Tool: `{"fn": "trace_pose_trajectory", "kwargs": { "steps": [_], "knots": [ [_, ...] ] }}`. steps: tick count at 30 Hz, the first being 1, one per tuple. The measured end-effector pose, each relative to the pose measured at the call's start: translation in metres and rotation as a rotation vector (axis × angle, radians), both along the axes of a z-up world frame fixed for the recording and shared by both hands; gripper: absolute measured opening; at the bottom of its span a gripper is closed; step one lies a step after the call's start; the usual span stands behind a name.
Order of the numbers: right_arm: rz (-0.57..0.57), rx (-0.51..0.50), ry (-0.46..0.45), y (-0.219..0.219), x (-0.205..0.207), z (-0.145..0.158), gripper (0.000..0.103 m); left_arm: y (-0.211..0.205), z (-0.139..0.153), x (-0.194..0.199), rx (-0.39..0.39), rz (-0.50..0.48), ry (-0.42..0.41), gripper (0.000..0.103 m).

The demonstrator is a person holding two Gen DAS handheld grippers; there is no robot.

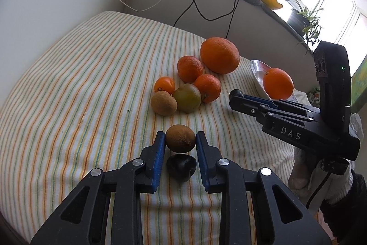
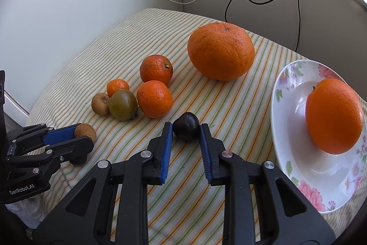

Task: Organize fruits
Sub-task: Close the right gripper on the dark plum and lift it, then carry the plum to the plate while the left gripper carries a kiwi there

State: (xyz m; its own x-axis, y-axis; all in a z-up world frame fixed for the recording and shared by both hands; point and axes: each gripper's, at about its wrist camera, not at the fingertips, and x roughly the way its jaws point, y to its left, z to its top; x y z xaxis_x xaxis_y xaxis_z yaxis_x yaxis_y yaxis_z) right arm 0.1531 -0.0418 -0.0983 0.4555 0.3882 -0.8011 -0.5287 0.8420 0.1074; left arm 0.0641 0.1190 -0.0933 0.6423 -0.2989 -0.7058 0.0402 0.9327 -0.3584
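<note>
Between the left gripper's (image 1: 180,139) pads sits a dull, russet-brown fruit (image 1: 180,138).

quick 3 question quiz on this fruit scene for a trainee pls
1. How many fruits lie on the floral plate?
2. True or false: the left gripper is empty.
3. What is the right gripper shut on?
Key: 1. One, an orange. 2. False: it is shut on a small brown fruit. 3. A small dark fruit.
</note>
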Motion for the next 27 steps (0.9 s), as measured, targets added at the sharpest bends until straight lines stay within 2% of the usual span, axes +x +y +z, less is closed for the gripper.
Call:
{"fn": "trace_pose_trajectory", "kwargs": {
  "steps": [14, 27],
  "knots": [
    [-0.027, 0.079, -0.045, -0.042, -0.025, 0.032, 0.025, -0.026, 0.026, 0.002, -0.017, -0.051, -0.058, 0.026],
    [-0.093, 0.113, -0.102, -0.097, -0.040, 0.058, 0.025, -0.075, 0.043, 0.018, -0.032, -0.142, -0.090, 0.026]
  ]
}}
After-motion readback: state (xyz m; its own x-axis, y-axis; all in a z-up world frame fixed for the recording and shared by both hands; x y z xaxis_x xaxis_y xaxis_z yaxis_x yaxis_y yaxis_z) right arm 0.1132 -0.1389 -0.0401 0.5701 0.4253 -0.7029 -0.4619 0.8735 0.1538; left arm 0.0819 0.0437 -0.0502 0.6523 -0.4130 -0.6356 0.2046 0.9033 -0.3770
